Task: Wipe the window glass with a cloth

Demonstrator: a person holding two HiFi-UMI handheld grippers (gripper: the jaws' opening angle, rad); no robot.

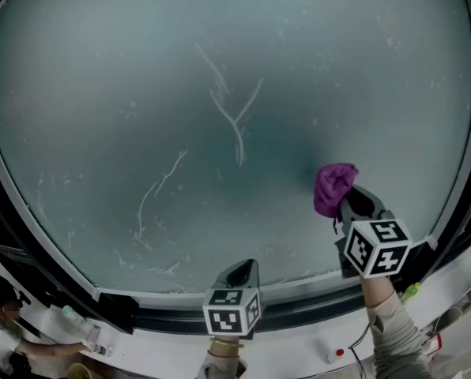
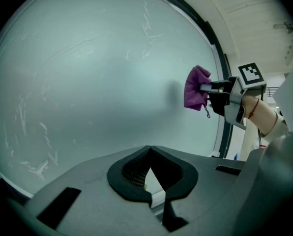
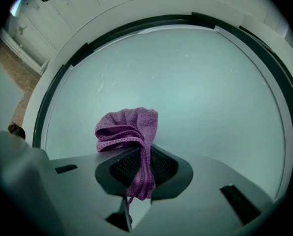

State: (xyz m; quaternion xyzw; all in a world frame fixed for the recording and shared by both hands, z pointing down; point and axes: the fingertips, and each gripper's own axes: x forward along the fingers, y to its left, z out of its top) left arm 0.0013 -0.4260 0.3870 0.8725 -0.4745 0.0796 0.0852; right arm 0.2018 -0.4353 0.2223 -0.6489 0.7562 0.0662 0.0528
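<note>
The frosted window glass (image 1: 220, 69) fills most of the head view and carries white streaks (image 1: 235, 121). A bunched purple cloth (image 1: 333, 186) is pinched in my right gripper (image 1: 351, 204), which is shut on it at the pane's lower right. In the right gripper view the cloth (image 3: 127, 127) bulges out above the jaws, in front of the glass (image 3: 200, 87). The left gripper view shows the cloth (image 2: 194, 88) close to the glass (image 2: 87, 82); whether it touches is unclear. My left gripper (image 1: 242, 271) hangs low by the bottom frame, shut and holding nothing (image 2: 149, 154).
A black window frame (image 1: 314, 298) runs along the bottom, with a white sill (image 1: 299, 346) below it. A person (image 1: 2, 322) sits at the lower left next to a small bottle (image 1: 73, 316). A green item (image 1: 410, 292) lies on the sill at the right.
</note>
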